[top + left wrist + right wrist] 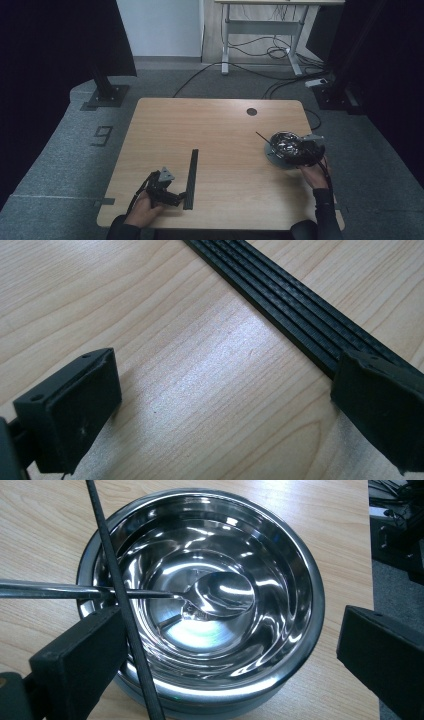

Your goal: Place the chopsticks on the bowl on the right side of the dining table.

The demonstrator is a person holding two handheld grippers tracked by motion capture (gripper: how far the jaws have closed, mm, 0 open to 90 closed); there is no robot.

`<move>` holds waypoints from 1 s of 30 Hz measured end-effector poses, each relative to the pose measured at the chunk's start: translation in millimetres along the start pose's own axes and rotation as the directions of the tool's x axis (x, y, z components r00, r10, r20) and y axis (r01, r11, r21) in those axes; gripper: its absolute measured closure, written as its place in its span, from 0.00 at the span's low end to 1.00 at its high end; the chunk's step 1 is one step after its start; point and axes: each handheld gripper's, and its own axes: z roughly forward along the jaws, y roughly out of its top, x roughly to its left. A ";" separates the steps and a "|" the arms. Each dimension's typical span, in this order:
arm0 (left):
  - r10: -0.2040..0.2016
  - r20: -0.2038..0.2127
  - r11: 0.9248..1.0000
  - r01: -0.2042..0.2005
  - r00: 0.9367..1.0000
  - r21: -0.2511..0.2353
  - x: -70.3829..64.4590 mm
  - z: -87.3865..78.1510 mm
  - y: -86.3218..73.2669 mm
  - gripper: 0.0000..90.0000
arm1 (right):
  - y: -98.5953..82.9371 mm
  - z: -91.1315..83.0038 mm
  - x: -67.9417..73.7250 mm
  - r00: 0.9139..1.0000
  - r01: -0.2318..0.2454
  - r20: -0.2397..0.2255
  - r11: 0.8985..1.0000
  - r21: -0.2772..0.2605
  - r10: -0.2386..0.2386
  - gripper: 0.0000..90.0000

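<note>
A person's two forearms come in over the near edge of the desk point(215, 120), each hand holding a gripper. The left gripper point(172, 196) rests low at the near left, its fingers point(75, 410) spread wide and empty, one of them just over the near end of a long black strip point(191, 178) that lies flat on the wood, running away from the person. In the left gripper view the strip point(295, 315) shows lengthwise ribs and passes under the far finger; whether it is touched cannot be told. At the right, the right gripper point(307, 150) hovers over a steel bowl point(286, 147) near the desk's right edge, fingers point(80, 660) spread to either side of the bowl point(295, 645) and pinching nothing. A spoon point(220, 592) lies inside, its handle running out over the rim, and a thin black rod point(122, 610) crosses the rim beside it. The work appears to be at the reaching stage: neither tool has taken hold. The left likely needs to close across the strip's narrow width; the right must drop and narrow onto the spoon handle or the rod, both slim and close together, so picking one without nudging the other calls for care. Count: two grippers, one strip, one bowl, one spoon, one rod, one desk.
</note>
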 end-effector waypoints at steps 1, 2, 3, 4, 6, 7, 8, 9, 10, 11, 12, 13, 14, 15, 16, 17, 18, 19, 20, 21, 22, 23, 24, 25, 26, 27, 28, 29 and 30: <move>0.000 0.000 1.000 0.000 1.000 0.000 0.0 0.0 0.0 0.00 | -0.1 -0.2 -0.6 1.000 -0.001 0.000 1.000 0.002 0.001 0.00; 0.000 0.000 1.000 0.000 1.000 0.000 0.0 0.0 0.0 0.00 | -0.4 -0.5 -1.6 1.000 -0.003 0.002 1.000 0.004 0.003 0.00; 0.000 0.000 1.000 0.000 1.000 0.000 0.0 0.0 0.0 0.00 | -0.8 -0.8 -3.0 1.000 -0.008 0.004 1.000 0.006 0.008 0.00; 0.000 0.000 1.000 0.000 1.000 0.000 0.0 0.0 0.0 0.00 | -1.1 -0.9 -4.0 1.000 -0.009 0.004 1.000 0.009 0.009 0.00; 0.000 0.000 1.000 0.000 1.000 0.000 0.0 0.0 0.0 0.00 | -2.0 -1.0 -6.6 1.000 -0.014 0.011 1.000 0.017 0.013 0.00; 0.000 0.000 1.000 0.000 1.000 0.000 0.0 0.0 0.0 0.00 | -2.4 -1.1 -7.8 1.000 -0.016 0.016 1.000 0.017 0.016 0.00; 0.000 0.000 1.000 0.000 1.000 0.000 0.0 0.0 0.0 0.00 | -2.7 -1.5 -9.2 1.000 -0.019 0.017 1.000 0.018 0.019 0.00; 0.000 0.000 1.000 0.000 1.000 0.000 0.0 0.0 0.0 0.00 | -3.0 -1.9 -10.5 1.000 -0.021 0.020 1.000 0.017 0.021 0.00; 0.000 0.000 1.000 0.000 1.000 0.000 0.0 0.0 0.0 0.00 | -3.2 -2.3 -11.8 0.999 -0.024 0.022 1.000 0.017 0.024 0.00; 0.000 0.000 1.000 0.000 1.000 0.000 0.0 0.0 0.0 0.00 | -3.5 -2.5 -13.0 0.999 -0.027 0.028 1.000 0.016 0.027 0.00; 0.000 0.000 1.000 0.000 1.000 0.000 0.0 0.0 0.0 0.00 | -3.9 -2.8 -14.7 0.999 -0.029 0.030 0.999 0.016 0.028 0.00; 0.000 0.000 1.000 0.000 1.000 0.000 0.0 0.0 0.0 0.00 | -4.5 -3.0 -16.6 0.999 -0.035 0.037 0.999 0.017 0.035 0.00; 0.000 0.000 1.000 0.000 1.000 0.000 0.0 0.0 0.0 0.00 | -4.5 -3.0 -16.6 0.999 -0.035 0.037 0.999 0.017 0.035 0.00; 0.000 0.000 1.000 0.000 1.000 0.000 0.0 0.0 0.0 0.00 | -4.9 -3.1 -18.0 0.999 -0.035 0.041 0.999 0.018 0.034 0.00; 0.000 0.000 1.000 0.000 1.000 0.000 0.0 0.0 0.0 0.00 | -5.2 -3.1 -18.9 0.998 -0.040 0.046 0.999 0.017 0.039 0.00; 0.000 0.000 1.000 0.000 1.000 0.000 0.0 0.0 0.0 0.00 | -5.9 -3.2 -21.3 0.998 -0.046 0.050 0.999 0.017 0.045 0.00; 0.000 0.000 1.000 0.000 1.000 0.000 0.0 0.0 0.0 0.00 | -5.9 -3.2 -21.3 0.998 -0.046 0.050 0.999 0.017 0.045 0.00; 0.000 0.000 1.000 0.000 1.000 0.000 0.0 0.0 0.0 0.00 | -6.2 -3.4 -22.4 0.997 -0.051 0.054 0.999 0.015 0.050 0.01; 0.000 0.000 1.000 0.000 1.000 0.000 0.0 0.0 0.0 0.00 | -6.9 -3.7 -23.7 0.997 -0.054 0.055 0.999 0.010 0.053 0.03; 0.000 0.000 1.000 0.000 1.000 0.000 0.0 0.0 0.0 0.00 | -8.5 -3.8 -25.5 0.997 -0.057 0.053 0.998 0.005 0.057 0.04; 0.000 0.000 1.000 0.000 1.000 0.000 0.0 0.0 0.0 0.00 | -9.2 -3.3 -27.0 0.997 -0.059 0.057 0.998 0.007 0.059 0.04; 0.000 0.000 1.000 0.000 1.000 0.000 0.0 0.0 0.0 0.00 | -9.2 -3.3 -27.0 0.997 -0.059 0.057 0.998 0.007 0.059 0.04; 0.000 0.000 1.000 0.000 1.000 0.000 0.0 0.0 0.0 0.00 | -9.9 -3.1 -28.3 0.996 -0.066 0.061 0.998 0.011 0.066 0.04; 0.000 0.000 1.000 0.000 1.000 0.000 0.0 0.0 0.0 0.00 | -11.6 -2.8 -31.8 0.995 -0.081 0.064 0.997 0.009 0.081 0.05; 0.000 0.000 1.000 0.000 1.000 0.000 0.0 0.0 0.0 0.00 | -11.6 -2.8 -31.8 0.995 -0.081 0.064 0.997 0.009 0.081 0.05; 0.000 0.000 1.000 0.000 1.000 0.000 0.0 0.0 0.0 0.00 | -12.9 -3.0 -34.6 0.994 -0.089 0.069 0.996 0.005 0.088 0.05; 0.000 0.000 1.000 0.000 1.000 0.000 0.0 0.0 0.0 0.00 | -12.9 -3.0 -34.6 0.994 -0.089 0.069 0.996 0.005 0.088 0.05; 0.000 0.000 1.000 0.000 1.000 0.000 0.0 0.0 0.0 0.00 | -13.5 -3.2 -36.2 0.993 -0.096 0.072 0.995 0.002 0.096 0.05; 0.000 0.000 1.000 0.000 1.000 0.000 0.0 0.0 0.0 0.00 | -14.1 -3.4 -37.8 0.992 -0.105 0.075 0.994 0.000 0.105 0.05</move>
